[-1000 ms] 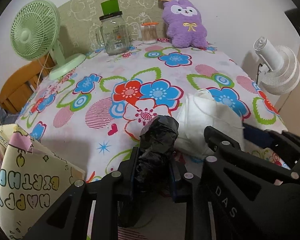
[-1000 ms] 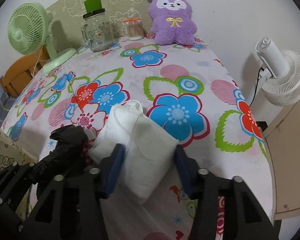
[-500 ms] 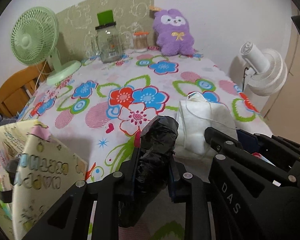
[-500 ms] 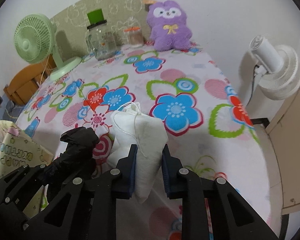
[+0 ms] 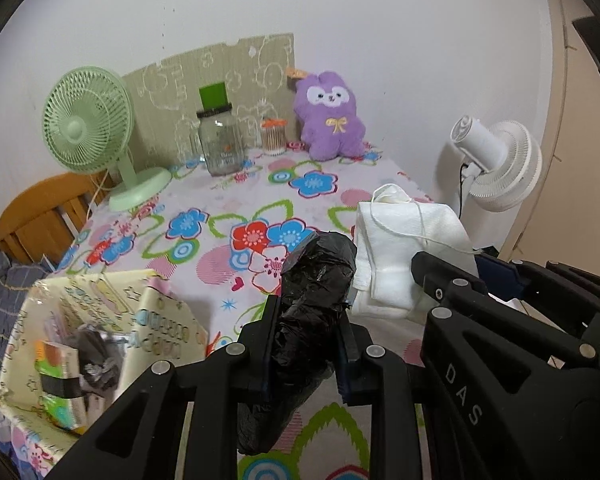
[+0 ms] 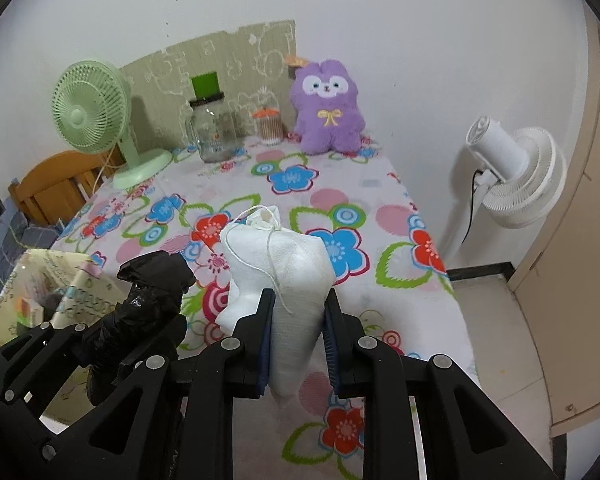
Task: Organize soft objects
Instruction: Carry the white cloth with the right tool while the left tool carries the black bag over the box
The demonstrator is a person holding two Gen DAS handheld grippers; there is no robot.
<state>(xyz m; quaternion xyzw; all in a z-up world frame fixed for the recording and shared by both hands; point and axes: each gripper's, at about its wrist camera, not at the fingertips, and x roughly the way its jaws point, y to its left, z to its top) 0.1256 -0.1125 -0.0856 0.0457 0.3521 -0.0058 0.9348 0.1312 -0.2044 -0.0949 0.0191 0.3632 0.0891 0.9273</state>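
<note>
Over a flower-print tablecloth [image 6: 292,178], the left gripper [image 5: 306,344] is clamping a crumpled black plastic bundle [image 5: 312,280], and the right gripper [image 6: 298,332], jaws just closed, is pinching a white drawstring pouch [image 6: 278,260]; both soft objects are hanging above the table.

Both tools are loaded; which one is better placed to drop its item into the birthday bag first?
Probably the left tool. It grips the black bundle, and the open birthday bag sits on its side. The right tool, gripping the white pouch, would have to cross over.
</note>
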